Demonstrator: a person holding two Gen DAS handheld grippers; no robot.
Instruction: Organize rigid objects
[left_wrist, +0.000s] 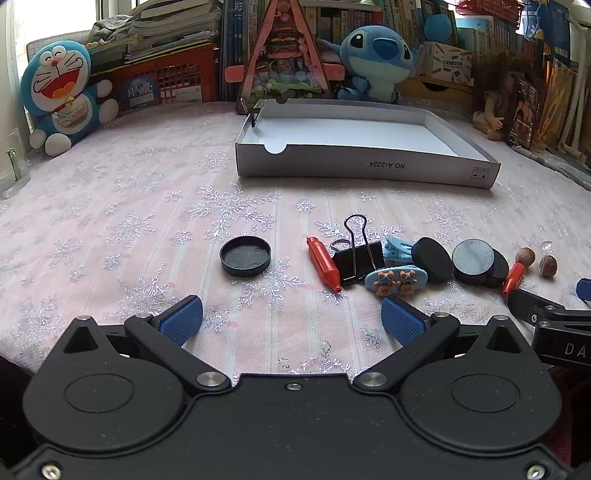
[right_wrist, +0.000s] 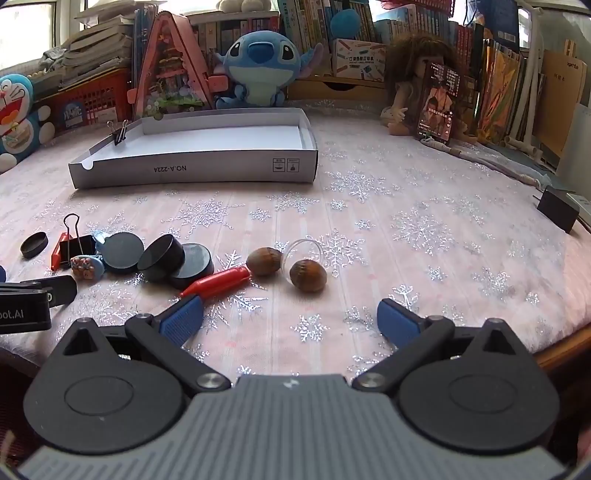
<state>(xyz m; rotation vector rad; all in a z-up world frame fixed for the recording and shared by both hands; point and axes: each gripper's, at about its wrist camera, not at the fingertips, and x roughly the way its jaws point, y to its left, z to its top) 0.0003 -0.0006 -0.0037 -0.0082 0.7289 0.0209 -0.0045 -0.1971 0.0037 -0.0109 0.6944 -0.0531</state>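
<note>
A: Both sets of tongs hang over the surface, angled down at the snowflake cloth. The left tongs are spread wide with nothing between the blue pads.

B: Same for the right tongs, jaws wide apart and bare cloth between them.

A: Straight ahead of the left tongs lies the clutter. A black round lid sits alone, open side up, apart from the rest.

B: Right of it, a red whistle lies just beside a black binder clip, its wire handles standing up. In front of the clip sits a blue hair clip with two little bears.

A: Then three black discs lean on one another in a bunch, with a pale blue clip tucked behind them.

B: From the right view, a second red whistle lies just ahead of the left pad, its thick end touching one hazelnut. A second hazelnut sits nearby, with a clear plastic ring between and behind them.

A: Further back rests the white shallow box, bare inside, with a small binder clip clamped on its left wall.

B: Behind that, plush toys and books line the back.
</note>
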